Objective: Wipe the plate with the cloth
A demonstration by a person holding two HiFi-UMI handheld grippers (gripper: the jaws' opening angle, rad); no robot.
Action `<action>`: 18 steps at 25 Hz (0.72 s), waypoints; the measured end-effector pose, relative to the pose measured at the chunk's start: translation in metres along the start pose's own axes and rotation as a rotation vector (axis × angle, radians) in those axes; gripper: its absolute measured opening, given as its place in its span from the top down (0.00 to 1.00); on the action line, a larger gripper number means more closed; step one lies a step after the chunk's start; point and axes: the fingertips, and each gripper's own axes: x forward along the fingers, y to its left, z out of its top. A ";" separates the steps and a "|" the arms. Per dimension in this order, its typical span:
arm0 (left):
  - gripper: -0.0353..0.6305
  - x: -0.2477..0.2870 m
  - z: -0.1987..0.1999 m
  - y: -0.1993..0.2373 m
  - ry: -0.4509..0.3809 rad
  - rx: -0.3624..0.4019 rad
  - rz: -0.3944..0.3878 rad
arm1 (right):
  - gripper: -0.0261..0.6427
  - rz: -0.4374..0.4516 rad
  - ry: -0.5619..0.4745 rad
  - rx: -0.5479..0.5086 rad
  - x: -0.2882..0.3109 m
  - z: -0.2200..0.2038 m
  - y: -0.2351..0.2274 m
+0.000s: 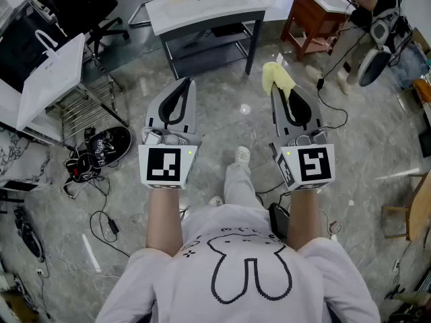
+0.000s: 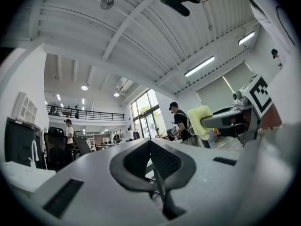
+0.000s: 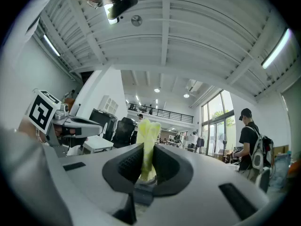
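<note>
- In the head view the marker cubes (image 1: 165,165) hide the person's hands, so only the forearms show.
- The lower part of the yellow cloth (image 3: 147,138) is hidden between the pads, and a folded tuft sticks out past the tips.
- Right gripper (image 3: 146,163): jaws clamped on the cloth, held in the air above the floor.
- Left gripper (image 2: 153,157): jaws closed together, nothing between them.

Your yellow cloth (image 1: 278,78) looks soft and fleecy. Your right gripper (image 3: 146,149) is matt grey plastic with ribbed black pads (image 3: 126,166). The floor (image 1: 222,106) below you is glossy marbled stone.
</note>
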 end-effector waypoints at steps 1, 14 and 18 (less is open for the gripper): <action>0.94 0.001 0.003 0.000 -0.019 0.006 0.000 | 0.88 0.001 0.001 0.002 0.000 0.000 0.000; 0.89 0.030 -0.012 0.010 -0.052 -0.036 0.002 | 0.88 -0.021 -0.024 0.046 0.022 -0.017 -0.021; 0.37 0.057 -0.025 0.016 -0.051 -0.098 0.023 | 0.88 -0.010 -0.035 0.047 0.040 -0.027 -0.035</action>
